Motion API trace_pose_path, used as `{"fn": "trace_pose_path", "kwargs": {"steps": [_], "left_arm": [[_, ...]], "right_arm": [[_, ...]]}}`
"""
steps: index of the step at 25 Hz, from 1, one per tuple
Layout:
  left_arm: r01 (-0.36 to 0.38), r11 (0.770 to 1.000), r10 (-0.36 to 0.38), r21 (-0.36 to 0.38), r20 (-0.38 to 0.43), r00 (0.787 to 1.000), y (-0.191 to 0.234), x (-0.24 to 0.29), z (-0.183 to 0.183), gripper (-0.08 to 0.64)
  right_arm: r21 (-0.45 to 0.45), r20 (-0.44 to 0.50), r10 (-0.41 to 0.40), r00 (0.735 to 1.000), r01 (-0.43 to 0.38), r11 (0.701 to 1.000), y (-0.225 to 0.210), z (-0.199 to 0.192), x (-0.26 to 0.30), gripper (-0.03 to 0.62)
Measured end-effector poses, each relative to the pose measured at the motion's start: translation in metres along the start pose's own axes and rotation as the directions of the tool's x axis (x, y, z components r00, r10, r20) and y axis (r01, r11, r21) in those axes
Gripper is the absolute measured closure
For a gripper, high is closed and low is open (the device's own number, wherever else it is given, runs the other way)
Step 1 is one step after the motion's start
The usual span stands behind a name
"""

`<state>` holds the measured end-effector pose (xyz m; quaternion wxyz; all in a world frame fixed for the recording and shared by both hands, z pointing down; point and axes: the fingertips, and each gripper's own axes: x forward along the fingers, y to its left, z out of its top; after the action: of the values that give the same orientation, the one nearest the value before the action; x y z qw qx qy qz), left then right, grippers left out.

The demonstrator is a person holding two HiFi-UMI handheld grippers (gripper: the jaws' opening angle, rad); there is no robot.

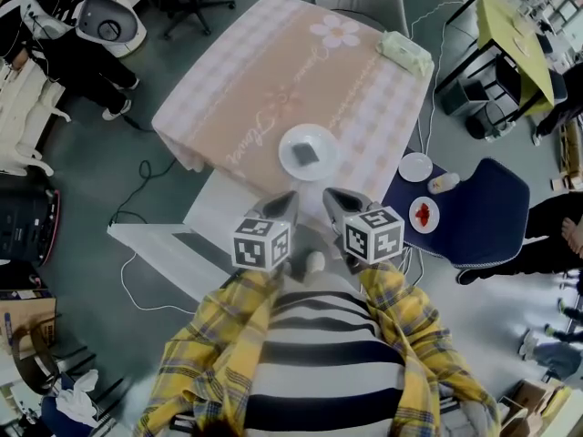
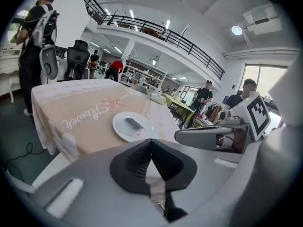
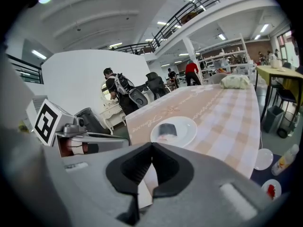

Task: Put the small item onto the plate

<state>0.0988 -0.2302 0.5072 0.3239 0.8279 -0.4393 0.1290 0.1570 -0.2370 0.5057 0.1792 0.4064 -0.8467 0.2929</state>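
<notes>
Small item: you have a small dark piece (image 1: 305,155) lying in the middle of the plate (image 1: 324,167), so by the look of it the placing is done.
Where from you: the plate is at 12 o'clock from both grippers, near the table's edge on your side.
Handling: it looks light and low, probably lying flat. You should need little squeeze. Whether it is soft or stiff, the views do not show.
Where to grip: if you must lift it again, come down from above and close across its narrower sides. Keep the tips off the glazed plate, which looks slippery and breakable.
Left gripper: your left gripper (image 2: 151,143) has its jaws pressed together on nothing, held near your body.
Right gripper: your right gripper (image 3: 151,148) is likewise closed and empty, just beside the left one.
Surface: the table (image 1: 228,98) wears a pink checked cloth with a tan centre. The cloth could drag or wrinkle if you slide the plate.
On the table: a pale soft pack (image 1: 405,51) sits at the far corner, at 1 o'clock from the plate and well apart from it.
Room: a blue chair (image 1: 487,209) at 3 o'clock carries two small dishes and a bottle. A white bench (image 1: 214,209) stands between you and the table. Cables (image 1: 146,173) run over the floor at 9 o'clock, and people work farther off.
</notes>
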Motion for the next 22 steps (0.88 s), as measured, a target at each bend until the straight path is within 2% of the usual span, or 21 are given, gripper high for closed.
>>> {"fn": "trace_pose_path", "kwargs": {"steps": [11, 22], "left_arm": [[0.042, 0.999, -0.041, 0.021, -0.042, 0.998, -0.017, -0.008, -0.024, 0.557], [0.05, 0.998, -0.048, 0.033, -0.048, 0.998, -0.018, -0.013, -0.024, 0.557]], "right_arm": [[0.009, -0.026, 0.005, 1.0, -0.004, 1.0, 0.016, -0.03, -0.015, 0.595], [-0.004, -0.027, 0.009, 1.0, -0.009, 1.0, 0.026, -0.031, -0.013, 0.595]]}}
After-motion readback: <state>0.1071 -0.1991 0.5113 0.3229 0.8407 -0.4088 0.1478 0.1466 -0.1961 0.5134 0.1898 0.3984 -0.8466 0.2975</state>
